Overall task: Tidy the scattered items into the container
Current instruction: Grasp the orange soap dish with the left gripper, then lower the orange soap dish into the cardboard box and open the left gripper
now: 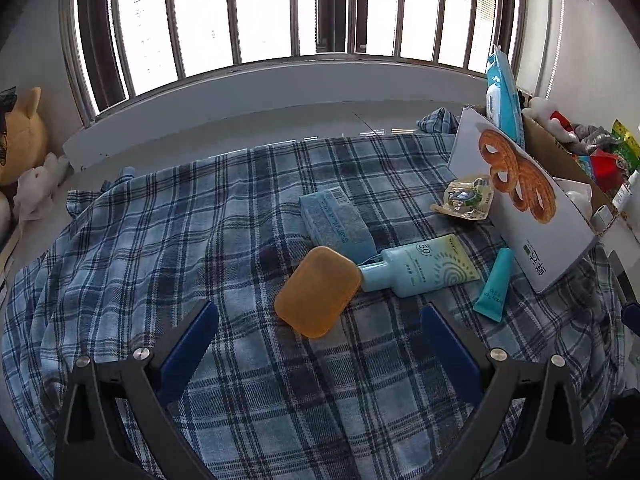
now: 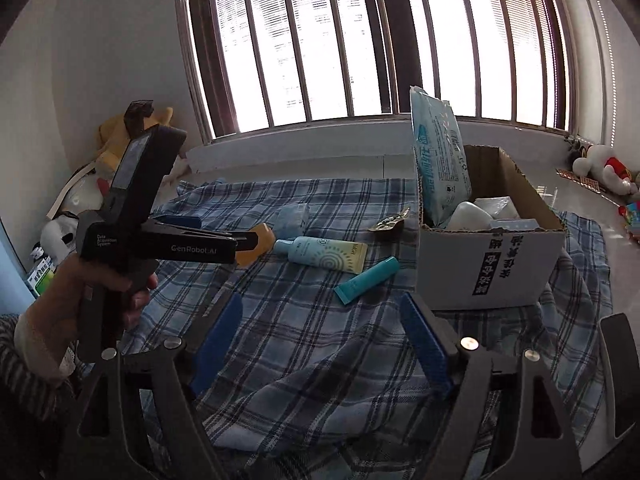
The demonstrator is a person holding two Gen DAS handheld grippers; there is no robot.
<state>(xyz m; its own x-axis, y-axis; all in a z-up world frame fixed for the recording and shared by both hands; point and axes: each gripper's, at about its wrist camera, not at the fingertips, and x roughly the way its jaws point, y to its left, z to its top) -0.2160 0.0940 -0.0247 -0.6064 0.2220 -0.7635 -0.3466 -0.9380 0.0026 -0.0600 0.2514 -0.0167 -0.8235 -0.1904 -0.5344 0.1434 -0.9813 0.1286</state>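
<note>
Both my grippers released, empty: left gripper (image 1: pixel 320 320) aimed at amber soap case (image 1: pixel 318 292) mid-blanket; right gripper (image 2: pixel 322 316) facing teal tube (image 2: pixel 366 280) beside cardboard box (image 2: pixel 488 268) at blanket's right edge; nearest pickups.

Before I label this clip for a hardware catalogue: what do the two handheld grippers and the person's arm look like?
Both grippers are black frames with silver round bolts and flat blue fingers: left gripper, right gripper. Seen from the right wrist camera, the left one has a pistol-style handle, a slanted block on top and white lettering, "GenRobot.AI" and "Data Acquisition System". The hand on it emerges from a grey striped sleeve over a pale cuff.
</note>
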